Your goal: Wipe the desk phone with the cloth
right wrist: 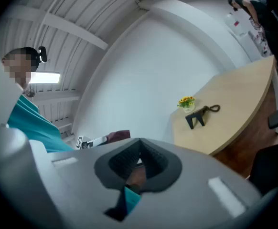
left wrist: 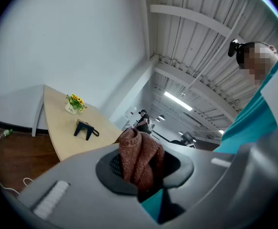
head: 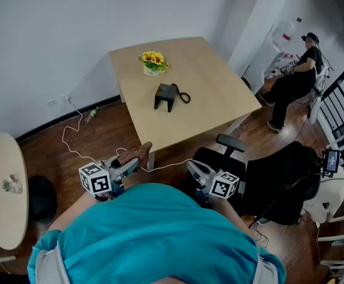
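Before the table (head: 219,99), left gripper (left wrist: 141,170) clamps cloth (left wrist: 136,151); right gripper (right wrist: 138,163) closed.

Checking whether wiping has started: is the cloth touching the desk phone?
No, the cloth is clamped in the left gripper, far from the desk phone on the table.

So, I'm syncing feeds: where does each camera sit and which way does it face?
Head view: on the person's head, looking down at the table; teal shirt, left gripper and right gripper show.
Left gripper view: on the left gripper, along fingers shut on the cloth, toward the desk phone.
Right gripper view: on the right gripper, over shut fingers, toward the table.
All share the desk phone and flowers.
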`<state>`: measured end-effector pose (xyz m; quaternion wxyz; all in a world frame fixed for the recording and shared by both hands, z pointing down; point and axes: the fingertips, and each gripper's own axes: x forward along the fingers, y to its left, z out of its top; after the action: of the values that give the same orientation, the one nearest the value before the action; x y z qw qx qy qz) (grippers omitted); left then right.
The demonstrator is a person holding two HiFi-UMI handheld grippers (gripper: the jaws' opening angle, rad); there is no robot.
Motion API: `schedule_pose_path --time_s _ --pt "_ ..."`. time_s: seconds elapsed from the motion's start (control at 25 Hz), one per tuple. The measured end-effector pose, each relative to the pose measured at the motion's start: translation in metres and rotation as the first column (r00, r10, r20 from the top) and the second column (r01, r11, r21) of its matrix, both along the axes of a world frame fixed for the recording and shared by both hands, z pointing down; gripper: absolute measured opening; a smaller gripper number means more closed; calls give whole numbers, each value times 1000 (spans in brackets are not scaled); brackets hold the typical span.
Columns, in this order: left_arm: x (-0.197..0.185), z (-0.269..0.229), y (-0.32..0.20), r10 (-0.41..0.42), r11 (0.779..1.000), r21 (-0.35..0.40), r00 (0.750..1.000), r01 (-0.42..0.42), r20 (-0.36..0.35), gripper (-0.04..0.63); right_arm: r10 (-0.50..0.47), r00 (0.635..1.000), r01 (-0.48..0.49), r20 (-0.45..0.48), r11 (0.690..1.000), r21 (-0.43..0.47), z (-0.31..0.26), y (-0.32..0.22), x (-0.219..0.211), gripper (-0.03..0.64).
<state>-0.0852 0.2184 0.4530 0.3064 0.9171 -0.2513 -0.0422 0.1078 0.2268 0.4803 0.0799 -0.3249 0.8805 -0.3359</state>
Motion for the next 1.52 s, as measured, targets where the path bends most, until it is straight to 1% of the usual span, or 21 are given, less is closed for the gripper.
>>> schedule_pose_path --time_s 0.08,0.16,0.24,0.36,0.44,0.56,0.68,0.76,0.84,0.92,1.04,1.08,1.12,1.2,1.28,1.36,1.4,1.52 --pt "18 1 -1 10 1000 -11 1000 -10 4 87 -6 1000 6 -2 1000 -1 2 -5 14 5" --pt "32 3 -4 29 1000 -7 1000 -29 13 87 -11 1000 11 -6 1000 0 4 -13 25 5" --pt "33 6 -14 27 1000 -4 999 -27 16 87 -14 1000 13 -10 1000 -7 8 -27 31 5" --pt "14 8 -39 -13 999 -29 1000 13 2 89 -23 1000 23 7 999 -37 16 -51 22 8" --pt "0 15 -60 -15 999 -40 1000 14 -7 89 -32 999 33 14 998 -55 20 -71 9 14" --pt "-20 19 -103 -2 998 -56 999 -1 -42 87 -25 1000 25 -7 996 -82 26 -116 -12 23" --pt "-50 14 -158 35 998 -57 997 -38 -67 89 19 1000 -19 -2 990 -141 30 -164 -34 45" --pt "-63 11 -191 80 996 -45 995 -83 -63 87 47 999 -42 19 983 -181 33 -195 -40 62" --pt "-67 13 -218 137 990 -31 989 -138 -50 87 65 997 -54 47 977 -204 36 -228 -38 101" --pt "-64 18 -237 185 982 -37 982 -186 -39 87 122 989 -98 79 961 -259 48 -257 -27 145" --pt "-51 27 -260 219 973 -67 975 -221 -34 87 254 963 -205 88 908 -366 78 -299 10 171" --pt "-45 30 -269 222 972 -73 975 -223 -31 87 274 956 -216 106 900 -378 85 -316 21 181" --pt "-39 32 -277 220 972 -76 975 -221 -25 87 280 951 -213 129 899 -383 91 -333 29 195" --pt "-30 34 -287 192 977 -89 981 -192 -6 87 261 954 -183 150 899 -398 109 -364 39 223" --pt "-26 34 -295 139 986 -100 990 -136 27 87 213 962 -122 171 896 -428 132 -392 39 255" --pt "-22 32 -306 68 992 -108 996 -61 60 88 146 967 -34 210 887 -461 153 -416 34 278" --pt "-18 30 -310 28 994 -112 997 -20 71 87 109 967 14 230 878 -478 163 -426 30 298" --pt "-5 28 -314 -66 988 -132 994 78 88 89 33 955 134 295 839 -528 191 -448 20 324"
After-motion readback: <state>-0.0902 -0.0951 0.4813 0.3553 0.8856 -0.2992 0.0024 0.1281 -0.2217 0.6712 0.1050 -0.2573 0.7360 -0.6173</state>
